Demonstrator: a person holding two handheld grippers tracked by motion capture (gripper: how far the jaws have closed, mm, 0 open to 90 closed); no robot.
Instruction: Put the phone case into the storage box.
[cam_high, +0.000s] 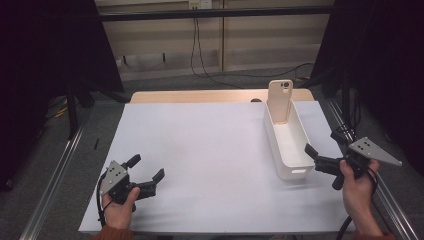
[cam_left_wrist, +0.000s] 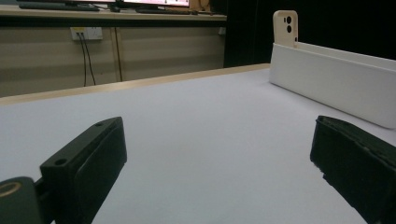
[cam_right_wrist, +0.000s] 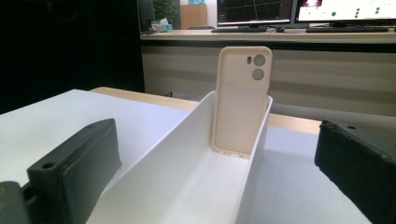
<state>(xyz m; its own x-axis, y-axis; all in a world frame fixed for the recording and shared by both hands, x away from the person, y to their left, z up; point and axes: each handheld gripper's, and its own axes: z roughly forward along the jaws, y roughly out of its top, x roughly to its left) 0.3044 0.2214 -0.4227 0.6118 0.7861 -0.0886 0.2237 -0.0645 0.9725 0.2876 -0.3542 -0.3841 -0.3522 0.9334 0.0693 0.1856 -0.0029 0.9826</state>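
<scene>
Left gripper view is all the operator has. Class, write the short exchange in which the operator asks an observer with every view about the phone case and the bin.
Operator: Is the phone case inside the white bin or behind it?
Observer: Inside, leaning upright against the far end wall.
Operator: Anything else in the bin?
Observer: No, the rest of its floor is bare.
Operator: Where is the right gripper?
Observer: At the bin's near end, jaws open, looking along its length.
</scene>
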